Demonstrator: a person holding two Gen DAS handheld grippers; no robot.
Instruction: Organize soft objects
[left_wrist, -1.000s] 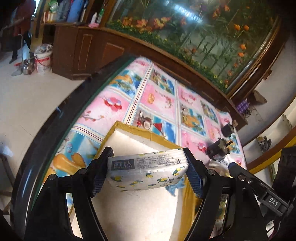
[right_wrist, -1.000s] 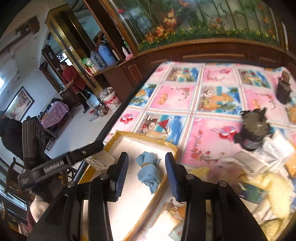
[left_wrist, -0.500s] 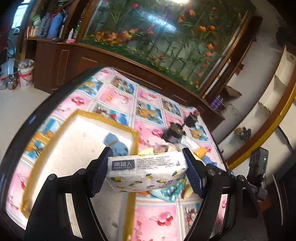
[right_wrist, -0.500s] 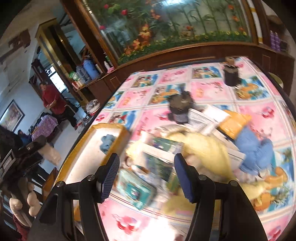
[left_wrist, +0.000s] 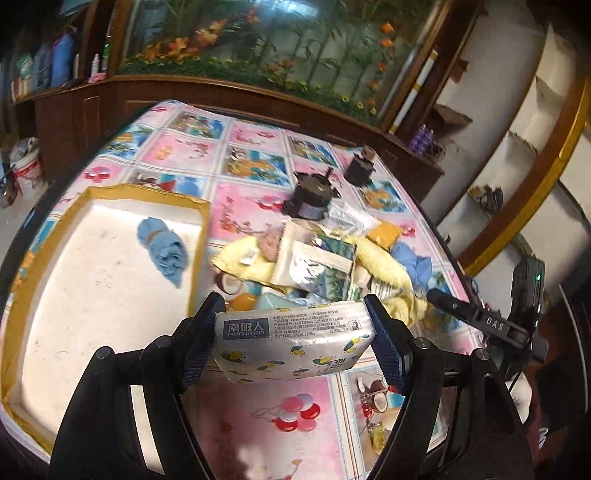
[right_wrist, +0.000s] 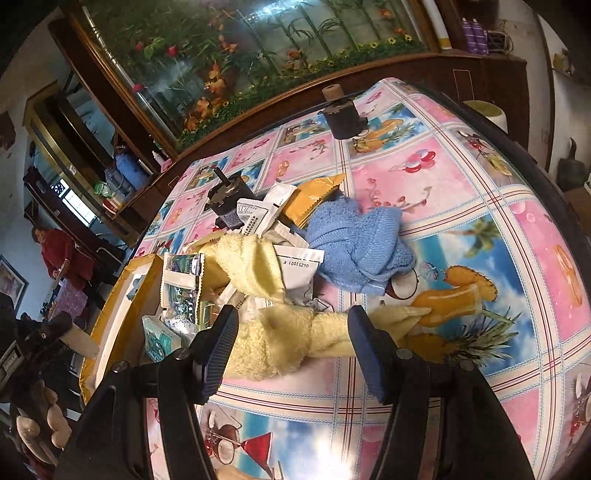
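Note:
My left gripper (left_wrist: 293, 343) is shut on a white tissue pack with lemon print (left_wrist: 291, 345), held above the table just right of the yellow-rimmed white tray (left_wrist: 92, 192). A rolled blue cloth (left_wrist: 164, 247) lies in the tray. My right gripper (right_wrist: 290, 349) is open and empty, its jaws on either side of a yellow towel (right_wrist: 284, 336) in the pile. A blue knitted cloth (right_wrist: 358, 243) lies behind it. The pile also shows in the left wrist view, with the yellow towel (left_wrist: 384, 266) and blue cloth (left_wrist: 412, 264).
Foil and paper packets (right_wrist: 295, 266) are mixed in the pile. Two dark motor-like objects (right_wrist: 227, 203) (right_wrist: 341, 118) stand behind it. The tray's edge (right_wrist: 125, 291) is at the left of the pile. The table edge is close on the right.
The left gripper has swung right with the tissue pack, from over the tray to beside it. The right gripper has moved from the tray to the pile, around the yellow towel.

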